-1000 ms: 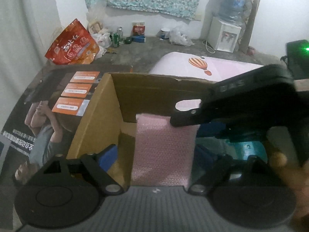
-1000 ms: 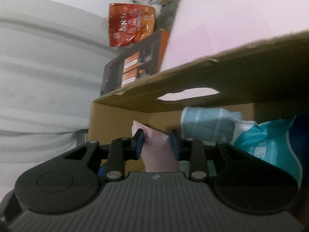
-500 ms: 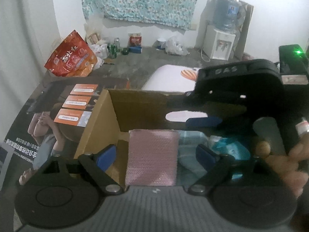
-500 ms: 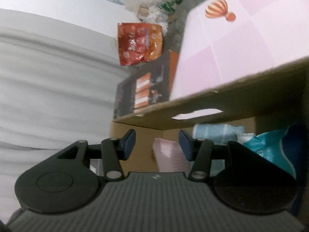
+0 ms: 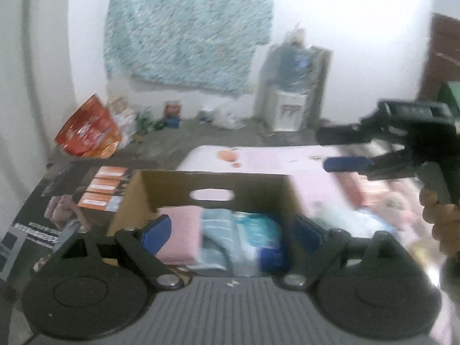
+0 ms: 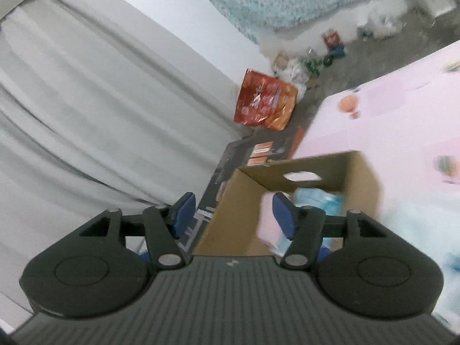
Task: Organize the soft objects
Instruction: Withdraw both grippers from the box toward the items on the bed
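Both grippers have pulled up and back from the box (image 5: pixel 218 184). Right gripper (image 6: pixel 230 215) spreading, empty, having let go; left gripper (image 5: pixel 230 233) spreading, empty. Pink cloth (image 5: pixel 181 233) stands at box's left, beside blue ones.

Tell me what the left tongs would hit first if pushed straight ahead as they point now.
Probably the folded pale-blue striped cloth inside the brown cardboard box. The left tongs, jaws opening with nothing gripped, aim into the box; depth is unclear in the blur.
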Demonstrator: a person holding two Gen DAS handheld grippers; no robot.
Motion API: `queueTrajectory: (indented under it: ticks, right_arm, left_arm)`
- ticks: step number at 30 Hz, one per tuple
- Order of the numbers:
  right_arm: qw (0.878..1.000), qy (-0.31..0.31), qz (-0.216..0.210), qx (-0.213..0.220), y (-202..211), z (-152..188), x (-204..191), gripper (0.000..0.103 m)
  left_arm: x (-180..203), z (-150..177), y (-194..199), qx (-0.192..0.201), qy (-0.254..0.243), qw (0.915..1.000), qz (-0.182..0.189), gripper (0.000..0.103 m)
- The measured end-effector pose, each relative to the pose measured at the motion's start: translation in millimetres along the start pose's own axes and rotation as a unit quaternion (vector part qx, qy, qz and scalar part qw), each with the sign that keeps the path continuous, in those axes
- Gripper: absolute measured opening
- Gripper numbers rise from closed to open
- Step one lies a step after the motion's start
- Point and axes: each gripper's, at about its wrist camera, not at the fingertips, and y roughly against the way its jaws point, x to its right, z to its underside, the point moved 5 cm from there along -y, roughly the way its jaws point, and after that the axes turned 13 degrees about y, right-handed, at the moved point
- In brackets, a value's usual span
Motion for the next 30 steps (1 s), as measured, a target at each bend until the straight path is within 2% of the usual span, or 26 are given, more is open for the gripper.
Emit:
queueTrajectory:
  ticks: [4,7,11,14,17,22,26,30]
  right_arm:
    - [0.999,0.020,0.031,0.024,98,41,16,0.064]
    - [0.995,0.029,0.071,0.060,167,72,32,0.067]
    - [0.983,0.033,0.143,0.114,246,119,53,0.070]
    - [0.973,0.015,0.178,0.146,288,156,69,0.071]
    - [0.963,-0.015,0.201,0.176,317,191,86,0.071]
    - [0.952,-0.079,0.205,0.215,339,240,115,0.072]
    - [0.946,-0.099,0.219,0.217,331,262,126,0.072]
    - [0.948,-0.108,0.221,0.205,321,266,138,0.072]
  left_arm:
    - [32,36,32,0.007,-0.014,0.9988,0.047,0.096]
    - [55,63,47,0.010,-0.026,0.9968,0.074,0.096]
    - [85,93,60,0.015,-0.044,0.9946,0.093,0.096]
    - [111,112,66,0.012,-0.062,0.9908,0.119,0.096]
    - [137,132,68,0.009,-0.075,0.9869,0.143,0.096]
    - [178,162,61,-0.017,-0.091,0.9794,0.179,0.096]
    - [206,188,47,-0.026,-0.128,0.9742,0.184,0.096]
    - [227,206,28,-0.015,-0.158,0.9718,0.174,0.096]
